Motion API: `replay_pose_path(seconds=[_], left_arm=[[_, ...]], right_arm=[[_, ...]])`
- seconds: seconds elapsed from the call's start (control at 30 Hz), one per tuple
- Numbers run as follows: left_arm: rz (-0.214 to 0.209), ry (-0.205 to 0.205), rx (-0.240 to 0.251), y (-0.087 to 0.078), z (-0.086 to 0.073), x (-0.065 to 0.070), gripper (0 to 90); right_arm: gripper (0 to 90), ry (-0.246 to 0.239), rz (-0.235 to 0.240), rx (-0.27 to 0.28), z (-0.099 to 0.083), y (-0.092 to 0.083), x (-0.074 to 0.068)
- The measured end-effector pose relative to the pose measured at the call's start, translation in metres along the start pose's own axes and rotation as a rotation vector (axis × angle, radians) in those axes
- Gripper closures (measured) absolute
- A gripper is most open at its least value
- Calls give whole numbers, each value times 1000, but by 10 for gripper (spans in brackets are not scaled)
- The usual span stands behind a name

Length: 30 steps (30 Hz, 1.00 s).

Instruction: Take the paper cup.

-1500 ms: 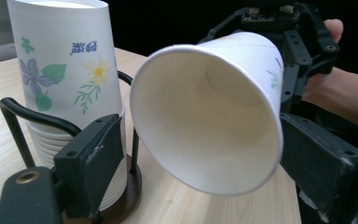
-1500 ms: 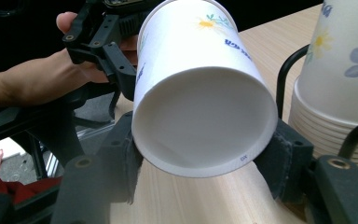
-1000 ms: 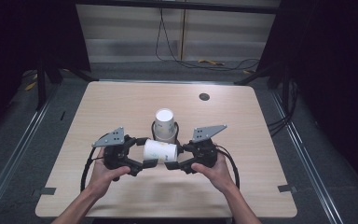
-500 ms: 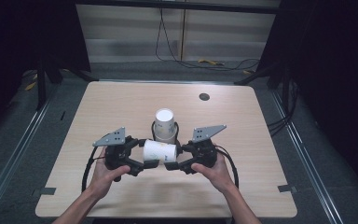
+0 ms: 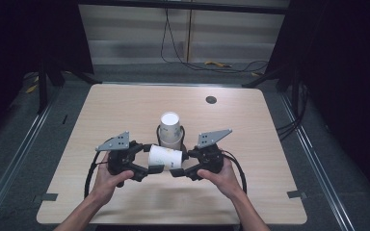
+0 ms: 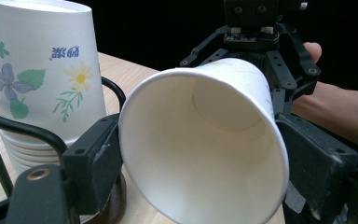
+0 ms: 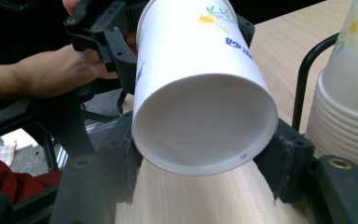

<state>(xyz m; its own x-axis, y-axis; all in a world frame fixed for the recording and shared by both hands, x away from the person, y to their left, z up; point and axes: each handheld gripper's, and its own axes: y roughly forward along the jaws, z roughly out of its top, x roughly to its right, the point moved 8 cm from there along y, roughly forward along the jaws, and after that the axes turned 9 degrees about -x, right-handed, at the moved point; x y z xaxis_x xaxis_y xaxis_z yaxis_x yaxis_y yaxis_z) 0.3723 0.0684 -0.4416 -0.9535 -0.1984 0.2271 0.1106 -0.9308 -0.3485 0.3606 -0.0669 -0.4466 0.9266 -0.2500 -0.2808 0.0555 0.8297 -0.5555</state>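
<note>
A white paper cup (image 5: 165,156) with a flower print lies on its side in the air between my two grippers, just in front of a stack of upturned cups (image 5: 170,126). My left gripper (image 5: 151,158) has just been closing on the cup's open mouth end. In the left gripper view the cup's mouth (image 6: 205,154) faces the camera, and both pads touch its rim. My right gripper (image 5: 180,162) is shut on the base end. In the right gripper view the recessed bottom (image 7: 205,121) sits squeezed between the pads.
The cup stack (image 6: 42,79) stands in a black wire holder (image 7: 307,70) at the middle of the wooden table (image 5: 250,144). A round dark grommet (image 5: 211,100) lies near the far edge. Both hands are near the front edge.
The left gripper's jaws have drawn in slightly around the cup's mouth end. Both hands and the cup have stayed where they were.
</note>
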Motion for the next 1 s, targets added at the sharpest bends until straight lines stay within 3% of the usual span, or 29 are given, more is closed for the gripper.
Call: replay_pose_path(seconds=[0.57, 1.0], left_arm=[[1, 18, 10, -3, 3, 4, 233], [7, 28, 14, -6, 6, 5, 259]], right_arm=[[346, -7, -46, -61, -7, 7, 4], [235, -2, -72, -79, -7, 13, 5]])
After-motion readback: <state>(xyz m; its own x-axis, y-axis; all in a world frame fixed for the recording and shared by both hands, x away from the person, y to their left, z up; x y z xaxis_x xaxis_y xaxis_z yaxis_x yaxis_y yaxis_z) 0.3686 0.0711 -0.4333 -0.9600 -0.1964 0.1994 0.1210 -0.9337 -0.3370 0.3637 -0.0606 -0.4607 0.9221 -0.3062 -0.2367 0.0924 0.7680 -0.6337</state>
